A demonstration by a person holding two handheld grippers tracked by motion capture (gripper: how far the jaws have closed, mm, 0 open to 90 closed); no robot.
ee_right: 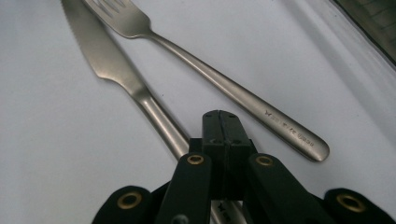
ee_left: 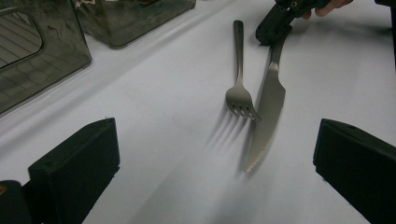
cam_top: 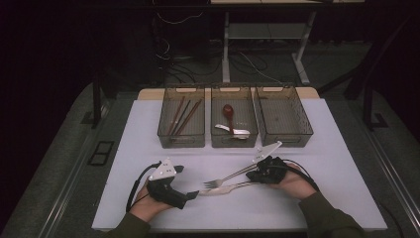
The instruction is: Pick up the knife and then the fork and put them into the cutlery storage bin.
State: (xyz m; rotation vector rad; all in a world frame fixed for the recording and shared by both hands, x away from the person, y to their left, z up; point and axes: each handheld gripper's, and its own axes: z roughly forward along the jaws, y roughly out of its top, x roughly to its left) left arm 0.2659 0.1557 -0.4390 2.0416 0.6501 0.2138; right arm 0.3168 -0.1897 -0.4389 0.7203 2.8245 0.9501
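Two claws are working the counter (cam_top: 148, 124): we are seeing the right claw (ee_right: 220, 122) pressed together over the knife (ee_right: 107, 60) handle, the left claw (ee_left: 215, 158) spread, the fork (ee_left: 239, 88) lying alongside.

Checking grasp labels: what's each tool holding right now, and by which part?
Right tool is shut on the knife, gripping the end of its handle. Left tool is open, holding nothing. The fork lies free.

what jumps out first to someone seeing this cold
A steel fork and a serrated steel knife lie side by side on the white table. The right gripper is shut over the knife's handle end. Beyond stand three smoky plastic bins in a row.
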